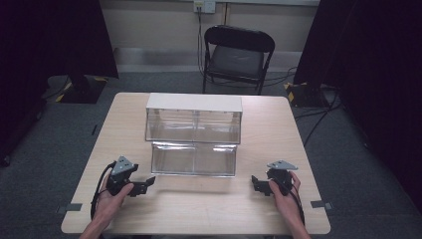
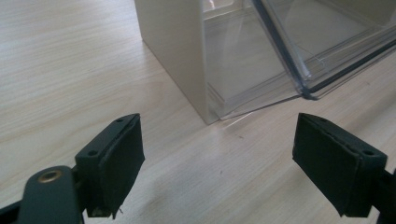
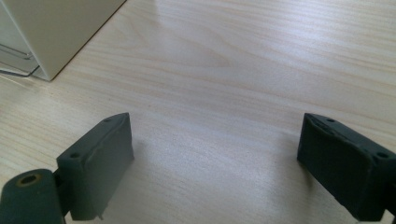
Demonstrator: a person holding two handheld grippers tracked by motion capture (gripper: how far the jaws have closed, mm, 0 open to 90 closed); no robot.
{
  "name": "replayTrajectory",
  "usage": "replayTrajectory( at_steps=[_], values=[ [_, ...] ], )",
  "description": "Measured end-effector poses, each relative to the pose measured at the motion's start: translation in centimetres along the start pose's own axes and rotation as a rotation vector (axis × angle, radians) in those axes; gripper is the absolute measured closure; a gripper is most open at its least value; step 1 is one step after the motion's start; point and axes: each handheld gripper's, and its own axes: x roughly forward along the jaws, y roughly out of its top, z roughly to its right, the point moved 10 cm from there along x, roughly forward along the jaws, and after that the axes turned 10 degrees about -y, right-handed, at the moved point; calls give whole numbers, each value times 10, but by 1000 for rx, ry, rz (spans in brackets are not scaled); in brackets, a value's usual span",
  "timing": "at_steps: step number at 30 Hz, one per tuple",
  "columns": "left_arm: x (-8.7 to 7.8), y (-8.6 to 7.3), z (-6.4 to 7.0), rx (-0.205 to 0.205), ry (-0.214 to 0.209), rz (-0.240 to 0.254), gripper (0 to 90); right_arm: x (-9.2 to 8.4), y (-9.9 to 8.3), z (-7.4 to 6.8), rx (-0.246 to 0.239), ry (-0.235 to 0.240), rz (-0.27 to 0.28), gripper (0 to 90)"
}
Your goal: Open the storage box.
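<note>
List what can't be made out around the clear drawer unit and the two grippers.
- Clear drawer, high view: contents uncertain; glare on its clear walls.
- Drawer unit, left gripper view: top cut off by the frame edge.
- Right hand-held gripper, high view: jaw gap too small; hand covers part.

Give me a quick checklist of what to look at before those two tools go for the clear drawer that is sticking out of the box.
1. Left hand-held gripper open: ok, jaws wide apart with nothing between them.
2. Right hand-held gripper open: ok, nothing held.
3. Clear drawer within reach: ok, pulled out toward the person, between both grippers.
4. Drawer contents: cannot tell, the plastic looks empty but reflects light.
5. White cabinet standing flat on the table: ok.
6. Path to the drawer: ok, bare wood ahead of both grippers.
</note>
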Motion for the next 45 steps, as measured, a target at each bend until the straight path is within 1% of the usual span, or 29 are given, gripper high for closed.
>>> replayTrajectory(
  at_steps=[3,10,12,14,17,21,22,23,26,27,29,31,34,38,39,44,45],
  values=[
    [2,4,5,3,-20,11,158,0,0,0,0,0,0,98],
    [5,8,7,14,-20,23,159,0,0,0,0,0,0,98],
    [6,9,7,18,-12,21,160,0,0,0,0,0,0,98],
    [7,10,8,13,-16,26,160,0,0,0,0,0,0,98],
    [9,13,8,25,-10,25,160,0,0,0,0,0,0,98],
    [11,14,10,22,-14,25,156,0,0,0,0,0,0,98],
    [10,14,9,35,-15,24,157,0,0,0,0,0,0,98],
    [11,15,10,24,-19,29,155,0,0,0,0,0,0,98],
    [10,15,11,30,-23,31,153,0,0,0,0,0,0,98],
    [10,16,12,29,-30,39,153,0,0,0,0,0,0,98],
    [9,17,13,28,-31,42,152,0,0,0,0,0,0,98],
    [9,18,14,24,-45,48,154,0,0,0,0,0,0,98],
    [9,18,15,22,-46,50,157,0,0,0,0,0,0,98],
    [8,19,16,35,-53,54,161,0,0,0,0,0,0,98],
    [7,19,17,32,-59,56,161,0,0,0,0,0,0,98],
    [7,18,17,37,-58,55,177,0,0,0,0,0,0,98],
    [7,18,18,38,-64,58,182,0,0,0,0,0,0,98]
  ],
)
